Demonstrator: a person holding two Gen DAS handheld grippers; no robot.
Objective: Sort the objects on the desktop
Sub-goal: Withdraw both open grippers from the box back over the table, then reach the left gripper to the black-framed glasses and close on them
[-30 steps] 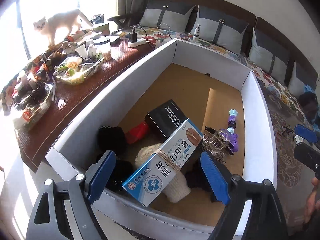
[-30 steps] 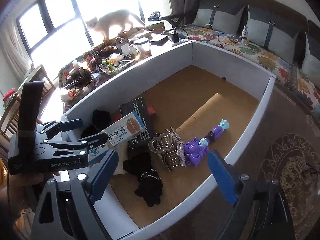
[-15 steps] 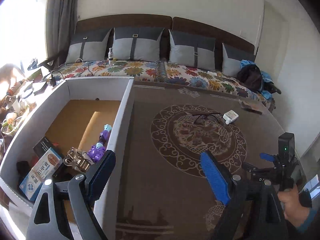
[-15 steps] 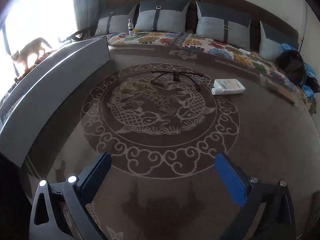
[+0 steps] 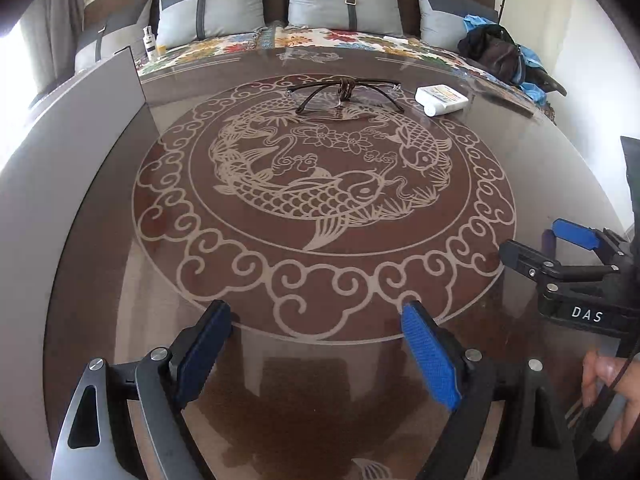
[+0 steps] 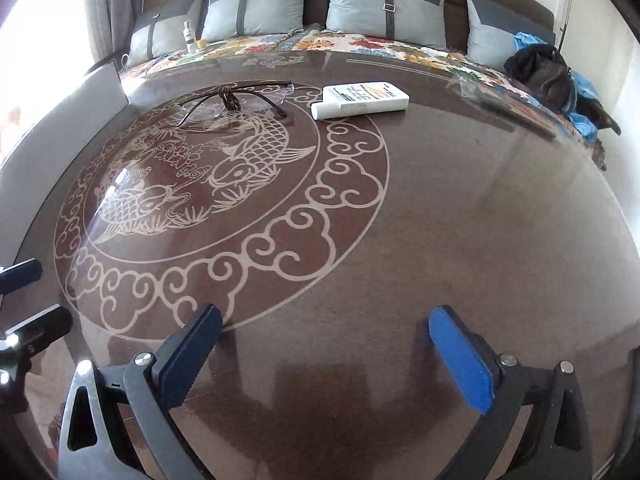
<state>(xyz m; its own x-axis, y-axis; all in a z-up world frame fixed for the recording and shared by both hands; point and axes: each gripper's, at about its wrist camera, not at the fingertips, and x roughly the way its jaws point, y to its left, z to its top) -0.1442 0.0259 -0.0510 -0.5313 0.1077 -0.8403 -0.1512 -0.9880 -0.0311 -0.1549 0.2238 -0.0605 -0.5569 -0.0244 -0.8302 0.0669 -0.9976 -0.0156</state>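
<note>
A pair of dark-framed glasses [image 5: 344,94] lies at the far middle of the glass table, also in the right wrist view [image 6: 236,100]. A white flat bottle [image 5: 440,100] lies to their right, on its side [image 6: 360,100]. My left gripper [image 5: 320,344] is open and empty above the near table. My right gripper [image 6: 328,352] is open and empty; it shows from the side at the right edge of the left wrist view [image 5: 560,256]. The left gripper's tips show at the left edge of the right wrist view [image 6: 24,300].
The white wall of the sorting box [image 5: 60,168] stands along the left [image 6: 60,120]. The table [image 5: 540,160] bears a fish and cloud pattern. Behind it is a sofa with grey cushions [image 5: 344,0], a small bottle [image 5: 150,44] and a dark bag [image 5: 496,54].
Both grippers have swung away from the box, where a medicine box and other items lie, to face the table with the glasses and white bottle. Both stay open.
</note>
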